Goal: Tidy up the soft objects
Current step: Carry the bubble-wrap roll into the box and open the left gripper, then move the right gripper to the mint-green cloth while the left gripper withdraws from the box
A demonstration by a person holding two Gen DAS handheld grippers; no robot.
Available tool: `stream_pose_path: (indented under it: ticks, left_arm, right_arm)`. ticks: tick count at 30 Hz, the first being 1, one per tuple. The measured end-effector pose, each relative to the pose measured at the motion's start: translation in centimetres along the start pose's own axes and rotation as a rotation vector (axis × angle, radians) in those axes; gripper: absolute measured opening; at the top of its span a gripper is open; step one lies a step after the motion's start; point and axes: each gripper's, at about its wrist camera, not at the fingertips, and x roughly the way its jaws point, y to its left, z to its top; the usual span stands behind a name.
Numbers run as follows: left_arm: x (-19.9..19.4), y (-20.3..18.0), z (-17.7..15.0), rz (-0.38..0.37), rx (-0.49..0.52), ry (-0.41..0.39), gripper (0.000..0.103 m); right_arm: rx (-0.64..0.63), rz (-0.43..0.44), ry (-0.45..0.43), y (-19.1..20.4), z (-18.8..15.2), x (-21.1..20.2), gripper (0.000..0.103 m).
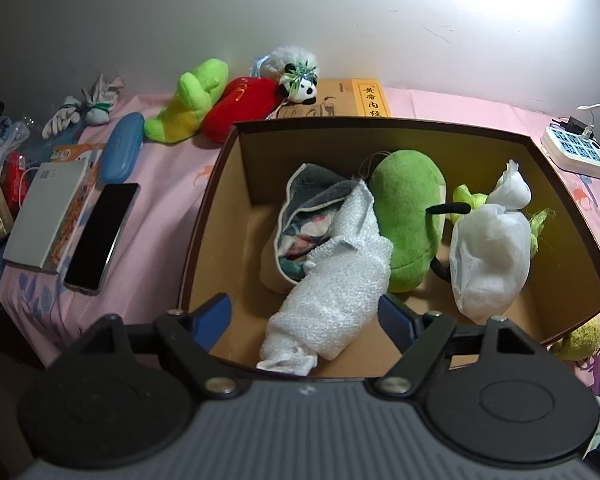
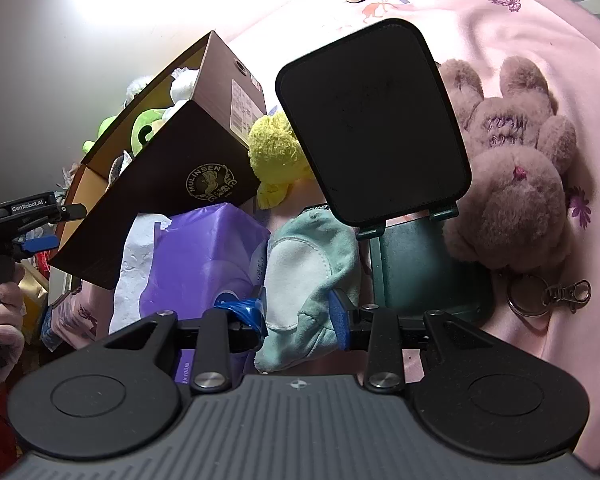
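In the left wrist view a brown cardboard box (image 1: 380, 126) holds a rolled white knit towel (image 1: 336, 292), a grey cloth pouch (image 1: 308, 216), a green plush (image 1: 412, 216) and a stuffed white bag (image 1: 488, 248). My left gripper (image 1: 302, 306) hangs open over the box's near end. The towel lies between its blue fingers, and the left pad is clear of it. In the right wrist view my right gripper (image 2: 300, 318) is shut on a mint-green soft toy (image 2: 316, 256) on the pink sheet. The box (image 2: 172, 184) stands to its left.
Behind the box lie a green-yellow plush (image 1: 192, 100), a red plush (image 1: 240, 108), a panda (image 1: 300, 84) and a book (image 1: 352, 98). A phone (image 1: 100, 236) and a blue case (image 1: 122, 148) lie left. Near the right gripper: purple tissue pack (image 2: 196, 252), yellow plush (image 2: 276, 152), black stand (image 2: 372, 120), brown bunny (image 2: 512, 168).
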Motion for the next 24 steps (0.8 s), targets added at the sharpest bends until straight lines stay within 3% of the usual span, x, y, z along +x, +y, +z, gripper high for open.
stream_pose_path:
  ticks: [24]
  left_arm:
    - [-5.2, 0.8, -2.1, -0.003, 0.028, -0.068, 0.086]
  right_arm:
    - [0.01, -0.02, -0.03, 0.6, -0.5, 0.4, 0.021]
